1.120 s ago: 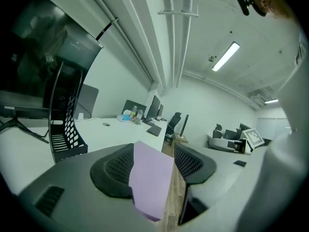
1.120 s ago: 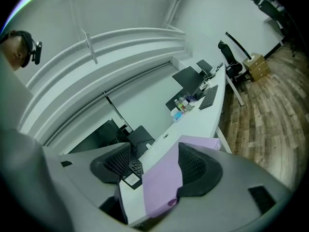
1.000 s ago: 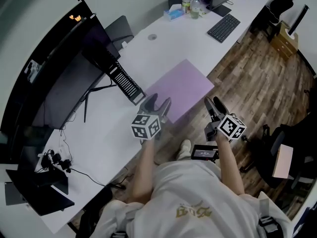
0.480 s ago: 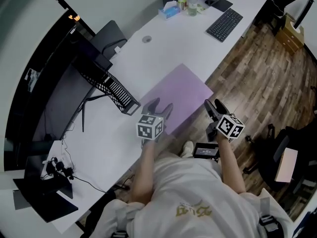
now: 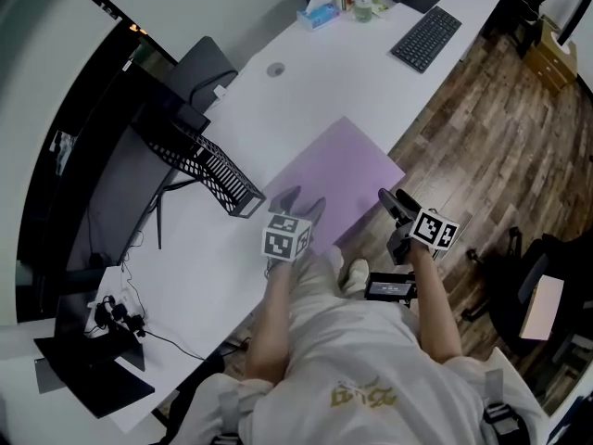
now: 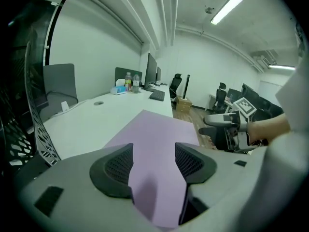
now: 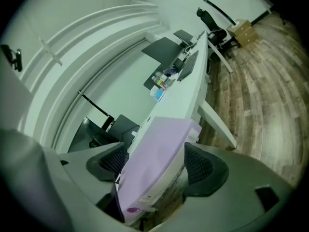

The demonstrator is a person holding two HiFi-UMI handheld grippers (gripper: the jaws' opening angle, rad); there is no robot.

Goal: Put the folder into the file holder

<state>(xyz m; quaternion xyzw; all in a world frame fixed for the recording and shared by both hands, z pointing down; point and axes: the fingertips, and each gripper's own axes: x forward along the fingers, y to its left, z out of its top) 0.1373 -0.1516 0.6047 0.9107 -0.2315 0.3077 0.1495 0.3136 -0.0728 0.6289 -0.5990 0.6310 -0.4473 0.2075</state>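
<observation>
Hovering at the purple folder's [image 5: 338,179] seven o'clock corner, our left gripper [image 5: 298,200] has its jaws spread, gripping nothing. At the four o'clock edge our right gripper [image 5: 394,198] is opening its jaws, that edge between them and the pads off it. The folder lies flat on the white desk [image 5: 324,82]; the black mesh file holder [image 5: 208,165] stands at its nine o'clock, apart.

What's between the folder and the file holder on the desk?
Nothing but bare white desk. The strip between the purple folder and the black mesh file holder holds no objects, as the head view shows.
</observation>
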